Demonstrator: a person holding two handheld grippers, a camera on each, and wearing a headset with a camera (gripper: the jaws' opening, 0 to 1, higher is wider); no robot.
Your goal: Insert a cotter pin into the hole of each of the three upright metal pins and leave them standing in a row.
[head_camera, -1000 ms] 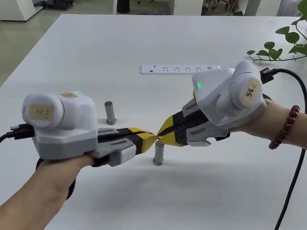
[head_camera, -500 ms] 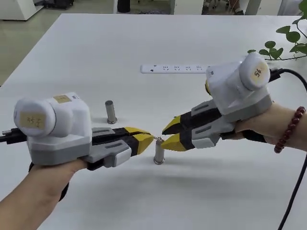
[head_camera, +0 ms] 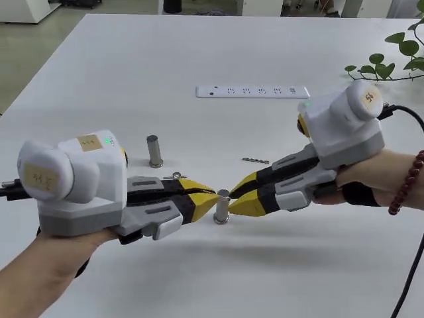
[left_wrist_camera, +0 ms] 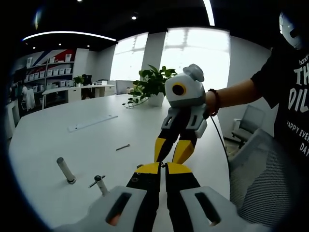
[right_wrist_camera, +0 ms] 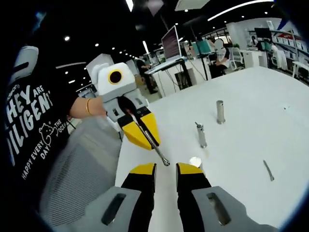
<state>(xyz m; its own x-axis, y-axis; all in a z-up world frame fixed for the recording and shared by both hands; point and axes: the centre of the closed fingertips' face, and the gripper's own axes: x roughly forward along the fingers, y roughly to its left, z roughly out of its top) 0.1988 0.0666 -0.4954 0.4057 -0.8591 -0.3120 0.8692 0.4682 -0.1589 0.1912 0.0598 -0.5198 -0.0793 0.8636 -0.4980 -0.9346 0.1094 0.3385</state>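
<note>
Right gripper (head_camera: 232,197) lowered, its view shows left gripper (right_wrist_camera: 147,143) holding cotter pin (right_wrist_camera: 160,155)

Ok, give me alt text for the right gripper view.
The left gripper, at upper left, holds a cotter pin slanting down toward the open right gripper, next to the top of a metal pin. Beyond on the white table stand a nearer pin, cotter fitted, and a bare farther pin; a loose cotter pin lies at right.

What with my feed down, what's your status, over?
Left gripper shut on cotter pin, right gripper open. Both at the near metal pin, not in yet. Nothing in the way.
</note>
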